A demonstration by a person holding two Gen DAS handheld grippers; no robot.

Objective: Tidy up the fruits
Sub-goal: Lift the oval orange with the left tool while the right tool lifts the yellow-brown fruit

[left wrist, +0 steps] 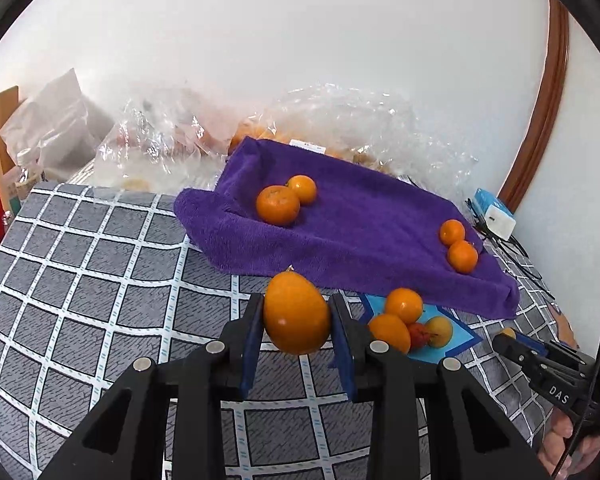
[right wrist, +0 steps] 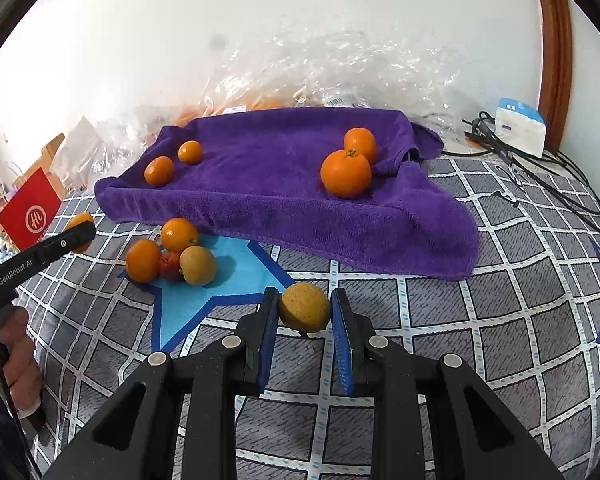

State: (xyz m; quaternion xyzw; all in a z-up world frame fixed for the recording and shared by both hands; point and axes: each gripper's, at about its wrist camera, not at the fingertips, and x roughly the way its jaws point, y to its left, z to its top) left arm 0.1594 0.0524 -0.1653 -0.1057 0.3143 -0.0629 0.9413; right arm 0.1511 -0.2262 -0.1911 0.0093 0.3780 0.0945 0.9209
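Observation:
My left gripper (left wrist: 297, 312) is shut on an orange fruit (left wrist: 296, 314) and holds it above the checked cloth. My right gripper (right wrist: 305, 308) is shut on a small yellow-brown fruit (right wrist: 305, 308), also held above the cloth. A purple towel (left wrist: 360, 216) (right wrist: 268, 184) lies beyond, with two oranges at its left (right wrist: 159, 171) and two at its right (right wrist: 346, 174). A small pile of fruit (right wrist: 172, 258) (left wrist: 404, 324) sits on a blue star patch in front of the towel. The left gripper also shows at the left of the right wrist view (right wrist: 82, 232).
Clear plastic bags (left wrist: 352, 120) with more fruit lie behind the towel against the wall. A white charger box (right wrist: 520, 126) and black cables (right wrist: 540, 172) sit at the back right. A red box (right wrist: 30, 208) stands at the left. The checked grey cloth (left wrist: 100, 280) covers the surface.

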